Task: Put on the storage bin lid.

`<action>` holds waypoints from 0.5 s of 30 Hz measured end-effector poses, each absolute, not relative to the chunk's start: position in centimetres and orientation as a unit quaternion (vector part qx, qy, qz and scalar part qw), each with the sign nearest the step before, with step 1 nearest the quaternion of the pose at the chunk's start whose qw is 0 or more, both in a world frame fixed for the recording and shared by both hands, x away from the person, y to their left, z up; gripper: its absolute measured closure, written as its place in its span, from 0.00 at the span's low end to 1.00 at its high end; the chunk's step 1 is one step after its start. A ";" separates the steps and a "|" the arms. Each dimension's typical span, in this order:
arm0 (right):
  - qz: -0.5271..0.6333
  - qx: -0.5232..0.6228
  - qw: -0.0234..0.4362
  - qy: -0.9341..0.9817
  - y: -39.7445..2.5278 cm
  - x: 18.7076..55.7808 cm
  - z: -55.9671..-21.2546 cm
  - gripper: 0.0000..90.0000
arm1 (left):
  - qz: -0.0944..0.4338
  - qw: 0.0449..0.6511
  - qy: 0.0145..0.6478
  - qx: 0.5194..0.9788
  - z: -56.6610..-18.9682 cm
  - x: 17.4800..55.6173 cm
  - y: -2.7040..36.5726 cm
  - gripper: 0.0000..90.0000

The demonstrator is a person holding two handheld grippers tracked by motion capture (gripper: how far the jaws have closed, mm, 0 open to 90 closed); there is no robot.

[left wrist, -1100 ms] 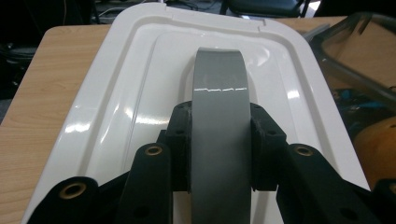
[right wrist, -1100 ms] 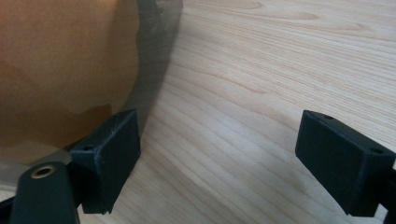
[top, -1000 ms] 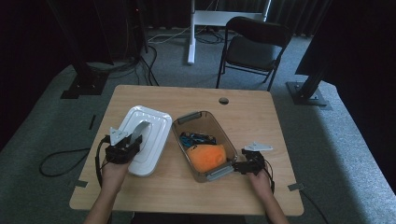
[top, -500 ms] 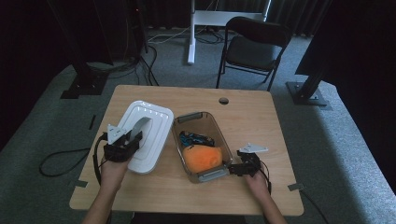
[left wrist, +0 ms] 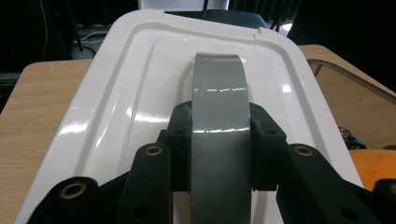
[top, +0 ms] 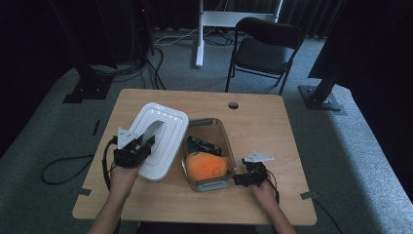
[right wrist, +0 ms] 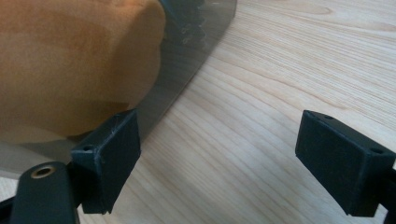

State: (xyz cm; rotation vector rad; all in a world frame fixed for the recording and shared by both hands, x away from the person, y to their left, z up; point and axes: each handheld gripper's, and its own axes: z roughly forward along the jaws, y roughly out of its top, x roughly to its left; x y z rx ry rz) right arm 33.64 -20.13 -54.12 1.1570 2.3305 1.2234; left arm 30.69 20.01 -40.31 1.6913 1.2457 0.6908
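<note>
A white lid with a grey strap handle lies tilted just left of a clear bin. My left gripper is shut on that handle; in the left gripper view the black pads press both sides of the grey handle over the lid. The bin holds an orange soft thing and a dark blue item. My right gripper stands open at the bin's near right corner. In the right gripper view its left pad is close to the bin wall, behind which the orange thing shows.
The wooden table has a round cable hole at the back. A black chair stands behind it, and a cable trails off the left edge. Bare wood lies right of the bin.
The left gripper has carried the lid a little toward the back and right, closer to the bin. The right gripper has edged left toward the bin's corner.
</note>
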 end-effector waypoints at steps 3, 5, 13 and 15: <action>0.424 0.394 0.133 0.805 -19.8 33.5 -54.1 0.15 | 0.277 0.451 0.501 0.685 -40.3 30.8 19.7 0.75; 0.424 0.392 0.131 0.806 -19.5 33.4 -54.1 0.15 | 0.275 0.452 0.500 0.686 -40.3 30.8 19.6 0.75; 0.429 0.381 0.125 0.809 -18.5 33.1 -54.1 0.15 | 0.273 0.455 0.498 0.686 -40.0 30.9 19.3 0.75; 0.431 0.379 0.124 0.810 -18.2 33.0 -54.1 0.15 | 0.273 0.456 0.498 0.686 -39.9 30.9 19.3 0.75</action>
